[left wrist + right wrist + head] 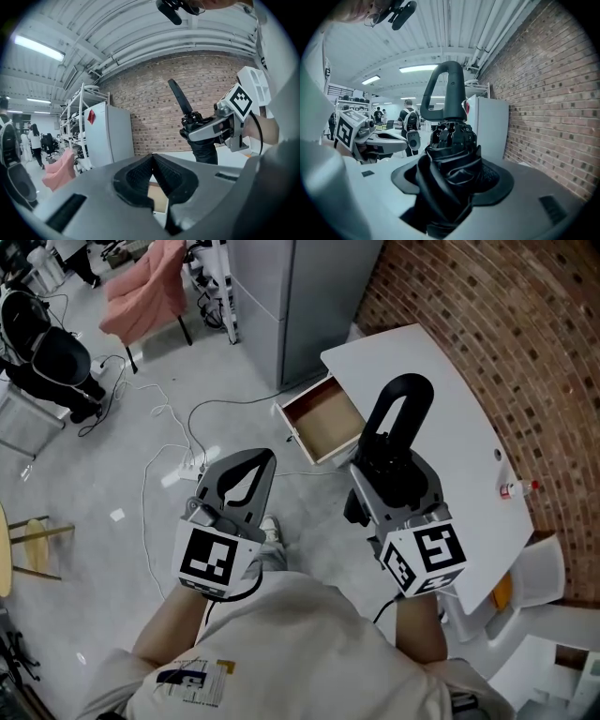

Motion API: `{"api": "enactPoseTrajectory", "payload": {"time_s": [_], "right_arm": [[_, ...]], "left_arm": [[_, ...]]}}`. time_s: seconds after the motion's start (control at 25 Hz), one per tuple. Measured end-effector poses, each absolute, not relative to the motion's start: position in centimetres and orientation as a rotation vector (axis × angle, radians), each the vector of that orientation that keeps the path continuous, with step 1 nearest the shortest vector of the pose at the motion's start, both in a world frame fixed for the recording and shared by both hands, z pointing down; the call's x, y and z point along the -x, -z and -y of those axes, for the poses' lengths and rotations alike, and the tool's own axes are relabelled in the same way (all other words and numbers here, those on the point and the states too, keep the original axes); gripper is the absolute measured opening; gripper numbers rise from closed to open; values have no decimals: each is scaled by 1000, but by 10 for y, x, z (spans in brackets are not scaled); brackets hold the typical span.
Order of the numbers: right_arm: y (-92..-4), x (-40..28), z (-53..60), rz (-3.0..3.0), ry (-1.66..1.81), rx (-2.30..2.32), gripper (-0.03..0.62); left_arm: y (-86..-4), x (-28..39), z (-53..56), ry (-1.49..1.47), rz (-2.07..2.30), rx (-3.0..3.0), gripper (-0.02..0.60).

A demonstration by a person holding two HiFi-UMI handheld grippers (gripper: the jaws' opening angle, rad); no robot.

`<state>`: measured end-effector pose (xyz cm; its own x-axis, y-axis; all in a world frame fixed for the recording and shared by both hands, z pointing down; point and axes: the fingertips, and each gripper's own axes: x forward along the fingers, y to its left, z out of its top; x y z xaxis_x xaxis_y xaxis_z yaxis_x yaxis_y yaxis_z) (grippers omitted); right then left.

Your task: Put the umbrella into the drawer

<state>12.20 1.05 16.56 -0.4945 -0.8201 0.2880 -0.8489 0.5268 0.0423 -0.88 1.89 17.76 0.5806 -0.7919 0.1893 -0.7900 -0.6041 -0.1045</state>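
A black folded umbrella [410, 383] with a loop handle sticks up out of my right gripper [384, 452], which is shut on its bunched fabric [447, 159]. The handle [452, 93] points forward past the jaws. Below it, an open wooden drawer [323, 418] juts from the edge of the white table [450, 399]; nothing shows inside it. My left gripper [267, 461] hangs over the floor, left of the drawer, its pads [140, 176] pressed together on nothing. In the left gripper view the right gripper [211, 129] and the umbrella [180, 101] appear at the right.
A brick wall [525, 334] runs behind the table. A grey cabinet [300, 296] stands beyond the drawer. Cables [178, 442] trail across the grey floor, and a pink chair [145, 287] stands at the far left. A small bottle [517, 488] lies on the table's right side.
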Motion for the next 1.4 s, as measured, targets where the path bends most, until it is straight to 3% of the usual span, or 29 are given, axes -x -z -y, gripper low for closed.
{"api": "enactPoseTrajectory", "payload": {"time_s": [0.56, 1.4], "right_arm": [[-202, -75, 129, 2428, -213, -1360, 267], [-353, -93, 277, 2374, -384, -1099, 267]], "left_arm": [[-212, 53, 113, 405, -1411, 2839, 8], [-314, 44, 221, 533, -1855, 2719, 8]]}}
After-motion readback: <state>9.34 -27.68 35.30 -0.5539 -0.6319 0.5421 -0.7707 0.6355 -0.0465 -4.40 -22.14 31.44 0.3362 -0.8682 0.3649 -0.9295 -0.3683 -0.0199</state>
